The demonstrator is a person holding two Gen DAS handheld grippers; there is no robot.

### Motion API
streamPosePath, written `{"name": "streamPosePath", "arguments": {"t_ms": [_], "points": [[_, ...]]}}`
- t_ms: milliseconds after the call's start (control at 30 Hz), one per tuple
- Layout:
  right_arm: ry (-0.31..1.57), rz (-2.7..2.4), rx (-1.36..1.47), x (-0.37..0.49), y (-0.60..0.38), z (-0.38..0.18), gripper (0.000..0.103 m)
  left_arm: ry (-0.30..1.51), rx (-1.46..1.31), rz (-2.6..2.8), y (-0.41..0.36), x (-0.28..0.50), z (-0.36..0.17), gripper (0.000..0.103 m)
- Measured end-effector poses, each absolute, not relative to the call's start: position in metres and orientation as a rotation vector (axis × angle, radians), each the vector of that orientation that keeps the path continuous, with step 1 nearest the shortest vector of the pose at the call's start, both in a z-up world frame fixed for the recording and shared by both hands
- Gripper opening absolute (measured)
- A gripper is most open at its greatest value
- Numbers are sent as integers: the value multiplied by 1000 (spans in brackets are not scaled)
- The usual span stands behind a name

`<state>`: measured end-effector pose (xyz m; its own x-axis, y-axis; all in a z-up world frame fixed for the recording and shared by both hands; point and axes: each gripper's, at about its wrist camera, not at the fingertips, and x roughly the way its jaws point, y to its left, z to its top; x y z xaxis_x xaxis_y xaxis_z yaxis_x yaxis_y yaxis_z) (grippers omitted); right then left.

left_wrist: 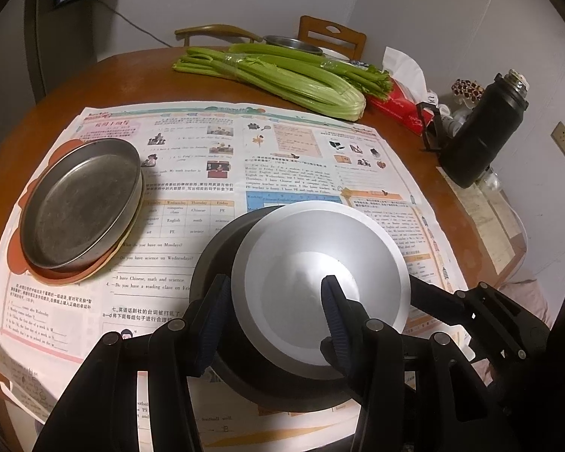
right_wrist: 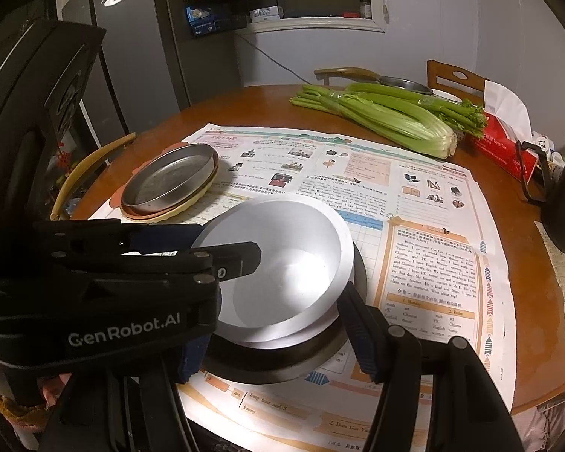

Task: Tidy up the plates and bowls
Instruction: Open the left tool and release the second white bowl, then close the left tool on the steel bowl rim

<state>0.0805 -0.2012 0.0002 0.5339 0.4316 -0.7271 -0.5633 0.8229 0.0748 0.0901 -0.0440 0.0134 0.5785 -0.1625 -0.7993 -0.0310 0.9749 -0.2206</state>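
White bowl [left_wrist: 312, 271] nested in dark bowl [right_wrist: 301, 358], gripped by left tool [left_wrist: 278, 316] and right tool [right_wrist: 275, 342]; plates [left_wrist: 83, 203] stacked (nearly done).

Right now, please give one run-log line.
left claw: shut on silver bowl | right claw: shut on dark bowl | silver bowl: inside dark bowl

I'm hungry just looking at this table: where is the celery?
The celery lies at the table's far side in both views, beyond the newspaper, with a red tissue box at its right.
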Motion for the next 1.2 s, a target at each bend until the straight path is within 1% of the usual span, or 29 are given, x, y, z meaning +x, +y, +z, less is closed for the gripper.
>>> {"name": "streamPosePath", "arguments": {"t_ms": [733,933,1200], "points": [[747,544,-192,76,-209,15,64,896,-228,-67,-36,77,31,51],[731,543,-178,75,-213,21,64,867,-232,-68,-33,71,40,55],[729,514,-124,82,-227,28,64,866,-275,-47,-20,70,39,58]]}}
